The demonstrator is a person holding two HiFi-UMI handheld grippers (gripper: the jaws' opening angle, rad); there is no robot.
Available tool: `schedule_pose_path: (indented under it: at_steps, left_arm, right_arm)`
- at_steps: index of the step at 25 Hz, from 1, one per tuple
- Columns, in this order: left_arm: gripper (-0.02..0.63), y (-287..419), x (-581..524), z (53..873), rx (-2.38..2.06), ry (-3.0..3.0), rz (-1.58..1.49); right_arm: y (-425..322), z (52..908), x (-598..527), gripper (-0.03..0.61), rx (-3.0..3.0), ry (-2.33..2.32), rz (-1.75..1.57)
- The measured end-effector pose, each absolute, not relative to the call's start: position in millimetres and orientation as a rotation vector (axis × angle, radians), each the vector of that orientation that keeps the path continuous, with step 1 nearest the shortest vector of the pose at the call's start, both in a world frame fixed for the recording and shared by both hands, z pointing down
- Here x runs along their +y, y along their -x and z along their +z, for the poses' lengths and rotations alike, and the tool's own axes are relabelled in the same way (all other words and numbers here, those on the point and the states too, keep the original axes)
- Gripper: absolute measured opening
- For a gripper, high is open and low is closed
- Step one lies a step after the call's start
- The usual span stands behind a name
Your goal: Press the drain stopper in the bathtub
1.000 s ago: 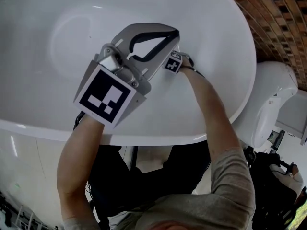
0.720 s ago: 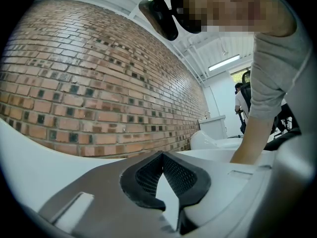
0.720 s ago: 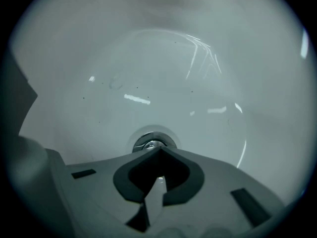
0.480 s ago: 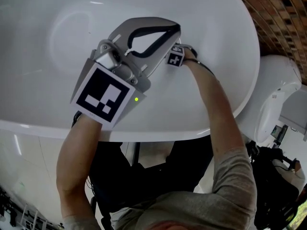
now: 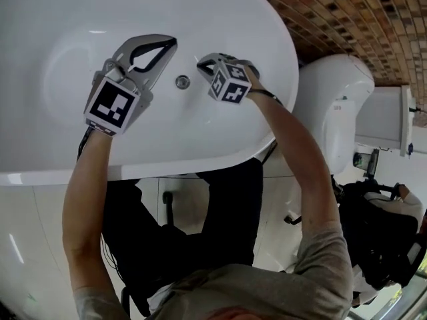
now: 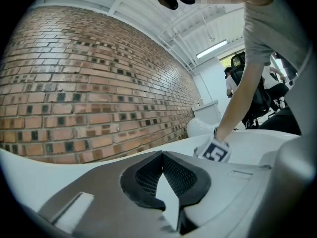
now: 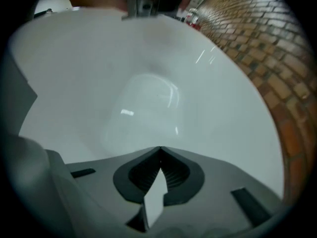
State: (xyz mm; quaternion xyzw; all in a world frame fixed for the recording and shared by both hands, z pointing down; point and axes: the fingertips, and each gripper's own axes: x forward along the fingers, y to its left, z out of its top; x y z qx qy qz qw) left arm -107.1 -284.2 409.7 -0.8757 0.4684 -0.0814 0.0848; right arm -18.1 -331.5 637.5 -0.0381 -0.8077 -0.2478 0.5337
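Drain stopper (image 5: 182,81) is sitting on the bathtub (image 5: 60,19) floor, upper centre of frame, between your tools. You're holding left gripper (image 5: 171,42) and right gripper (image 5: 201,63) pressed together, empty. Right tip is hovering nearer, with the stopper just lower-left of it.

A brick wall (image 5: 373,19) of red and dark bricks runs ahead of me. On my right a white toilet (image 5: 333,99) stands on a pale floor (image 5: 273,185). Overhead, my white beamed ceiling (image 6: 163,14) carries a lit strip light (image 6: 212,48).
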Motion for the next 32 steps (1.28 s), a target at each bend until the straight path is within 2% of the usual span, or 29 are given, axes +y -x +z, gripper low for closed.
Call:
schedule_pose_path:
  at_steps: [6,10,13,19,26,32]
  left_arm:
    - [-0.003,110,-269,382,1.384,2.529,-0.221]
    - [-0.003,99,-220,309,1.384,2.435,-0.156]
    - [-0.003,78,-162,237,1.308,2.376,-0.030]
    - [-0.003,35,-33,131,1.191,2.256,0.063]
    - [-0.003,-4,61,69,1.104,2.203,0.167]
    - [-0.003,-23,103,52,1.034,2.231,0.166]
  right_arm:
    - [-26,402,-274,0.000,-2.289,-0.288,-0.647]
    - [-75,264,-204,0.000,-2.621,-0.492,-0.628]
    - [-105,199,-144,0.000,-2.775,-0.620,-0.617]
    - [-149,108,-4,0.000,-2.937,-0.693,-0.898]
    - [-172,61,86,0.000,-2.895,-0.654,-1.206]
    - [-185,28,122,0.000,-2.951,-0.657,-1.341]
